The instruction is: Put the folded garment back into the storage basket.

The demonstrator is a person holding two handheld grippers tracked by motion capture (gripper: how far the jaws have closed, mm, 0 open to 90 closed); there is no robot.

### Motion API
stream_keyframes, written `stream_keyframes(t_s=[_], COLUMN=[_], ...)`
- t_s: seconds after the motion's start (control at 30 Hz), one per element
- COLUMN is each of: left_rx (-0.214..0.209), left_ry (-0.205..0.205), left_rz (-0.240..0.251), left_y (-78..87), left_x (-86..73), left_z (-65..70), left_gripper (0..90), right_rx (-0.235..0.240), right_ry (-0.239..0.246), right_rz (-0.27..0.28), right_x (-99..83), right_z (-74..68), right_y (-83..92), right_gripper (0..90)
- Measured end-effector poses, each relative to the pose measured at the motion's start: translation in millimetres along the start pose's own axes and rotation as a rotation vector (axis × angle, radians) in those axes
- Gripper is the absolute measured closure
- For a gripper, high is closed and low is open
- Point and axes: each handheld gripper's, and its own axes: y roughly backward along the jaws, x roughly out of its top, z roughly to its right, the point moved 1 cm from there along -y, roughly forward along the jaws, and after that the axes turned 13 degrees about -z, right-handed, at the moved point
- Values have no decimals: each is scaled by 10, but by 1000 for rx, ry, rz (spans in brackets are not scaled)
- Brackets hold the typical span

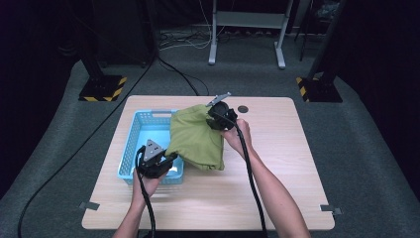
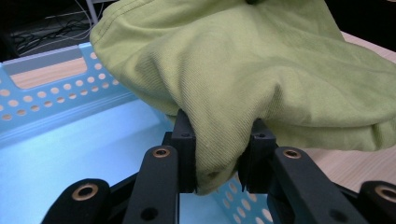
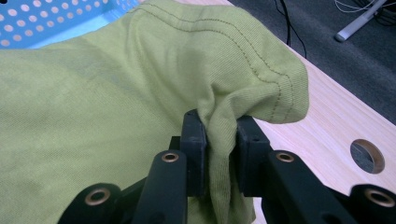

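A: From the high view, where does your shirt [image 1: 195,139] sit?

B: It hangs between your two hands, its left part over the right side of the basket [image 1: 143,130], the rest over the counter [image 1: 277,163]. Your left tongs [image 1: 171,157] pinch its near corner, your right tongs [image 1: 214,120] its far edge.

A: And in the left gripper view?

B: Your left tongs [image 2: 217,154] are clamped on a thick fold of the shirt [image 2: 243,65], with the basket [image 2: 56,93] floor just below. The cloth bulges around the pads, so it is soft and light, I judge, and will sag wherever you leave it unheld.

A: The right gripper view?

B: Your right tongs [image 3: 220,149] squeeze a bunched bit of the shirt [image 3: 93,93] beside the stitched hem. The hem is the firmer part, so I would hold there; thin knit may slip from a shallow bite. A round hole [image 3: 367,155] shows in the counter [image 3: 327,121] on the right.
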Motion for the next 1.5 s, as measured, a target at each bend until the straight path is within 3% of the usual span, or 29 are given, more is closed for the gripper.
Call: stream_keyframes(t_s=[1.5], left_rx=[67], left_ry=[84], left_rz=[14], left_y=[216], left_x=[-178], left_z=[-326], left_gripper=[715], right_rx=[48], right_ry=[75], right_rz=[3], right_x=[323], right_z=[-308], right_y=[-151], right_gripper=[761])
